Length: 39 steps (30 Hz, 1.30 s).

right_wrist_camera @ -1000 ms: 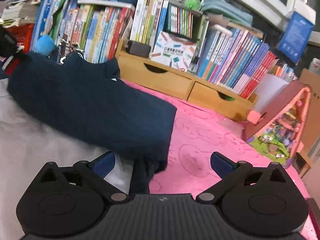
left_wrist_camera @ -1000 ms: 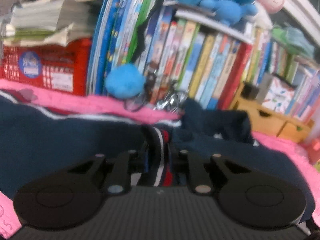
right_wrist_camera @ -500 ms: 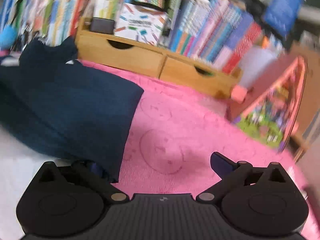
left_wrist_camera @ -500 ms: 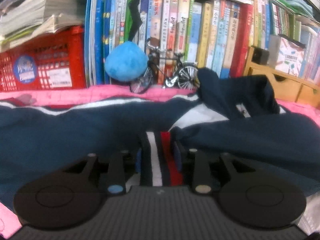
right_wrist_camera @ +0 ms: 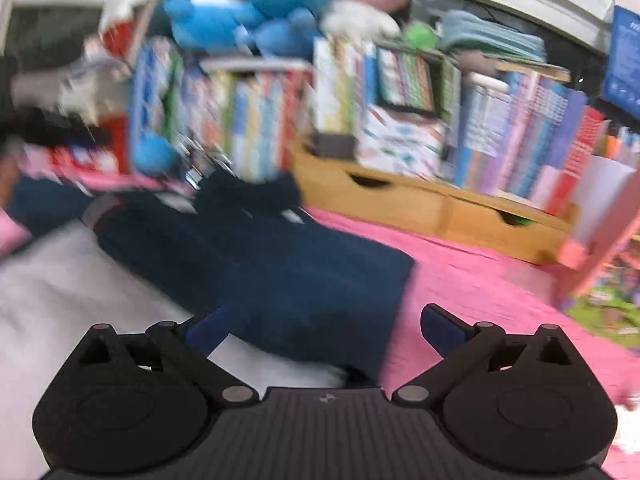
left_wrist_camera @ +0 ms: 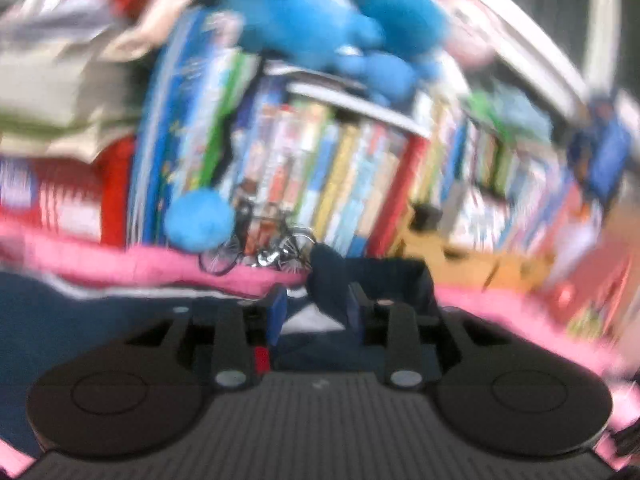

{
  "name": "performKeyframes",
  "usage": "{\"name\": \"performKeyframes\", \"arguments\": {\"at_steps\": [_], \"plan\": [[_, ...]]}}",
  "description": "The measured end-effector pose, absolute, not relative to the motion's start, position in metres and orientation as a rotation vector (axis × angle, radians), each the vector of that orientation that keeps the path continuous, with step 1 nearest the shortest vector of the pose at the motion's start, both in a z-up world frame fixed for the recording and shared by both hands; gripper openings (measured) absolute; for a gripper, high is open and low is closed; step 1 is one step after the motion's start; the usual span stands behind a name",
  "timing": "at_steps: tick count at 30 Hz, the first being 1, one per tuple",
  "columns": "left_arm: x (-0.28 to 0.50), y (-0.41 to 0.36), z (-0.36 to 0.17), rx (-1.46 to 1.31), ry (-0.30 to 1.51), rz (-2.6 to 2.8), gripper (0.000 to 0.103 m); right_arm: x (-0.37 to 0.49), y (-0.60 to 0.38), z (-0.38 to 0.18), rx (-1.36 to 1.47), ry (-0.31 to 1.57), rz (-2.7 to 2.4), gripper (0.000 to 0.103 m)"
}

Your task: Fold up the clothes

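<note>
A navy and white garment [right_wrist_camera: 280, 272] lies on the pink cloth, a navy sleeve folded across its white body. It also shows in the left wrist view [left_wrist_camera: 80, 320]. My left gripper [left_wrist_camera: 314, 312] is partly open and holds nothing; the striped cuff lies just below its left finger. My right gripper [right_wrist_camera: 320, 324] is wide open and empty, above the sleeve's near end. Both views are blurred by motion.
A bookshelf [left_wrist_camera: 340, 176] with blue plush toys [left_wrist_camera: 328, 20] fills the back. A toy bicycle [left_wrist_camera: 260, 252] and a red crate [left_wrist_camera: 60, 200] stand by the garment's far edge. Wooden drawers [right_wrist_camera: 440, 204] and a pink toy house [right_wrist_camera: 600, 248] stand at the right.
My left gripper has opened and let go of the striped cuff, then lifted and tilted up. My right gripper has swung back left over the sleeve and stays open.
</note>
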State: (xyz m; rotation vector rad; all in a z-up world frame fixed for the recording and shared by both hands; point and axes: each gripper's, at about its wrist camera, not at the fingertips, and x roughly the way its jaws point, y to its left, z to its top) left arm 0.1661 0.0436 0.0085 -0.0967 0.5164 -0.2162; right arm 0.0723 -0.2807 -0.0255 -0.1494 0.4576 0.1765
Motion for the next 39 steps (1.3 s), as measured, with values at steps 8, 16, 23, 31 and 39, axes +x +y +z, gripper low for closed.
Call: {"name": "performKeyframes", "arguments": {"at_steps": [8, 16, 23, 31, 39], "plan": [[0.168, 0.001, -0.040, 0.195, 0.611, -0.088, 0.032, 0.124, -0.214, -0.021, 0.023, 0.559, 0.211, 0.063], [0.163, 0.010, -0.052, 0.215, 0.605, -0.109, 0.033, 0.149, -0.209, -0.064, -0.062, 0.654, 0.045, 0.056], [0.166, 0.022, -0.050, 0.135, 0.613, -0.145, 0.035, 0.150, -0.285, -0.061, -0.094, 0.683, -0.354, 0.062], [0.166, 0.021, -0.050, 0.136, 0.614, -0.149, 0.037, 0.172, -0.227, -0.011, 0.060, 0.557, -0.036, 0.057], [0.167, 0.022, -0.049, 0.128, 0.617, -0.148, 0.039, 0.245, -0.156, -0.061, 0.094, 0.703, 0.187, 0.060]]}}
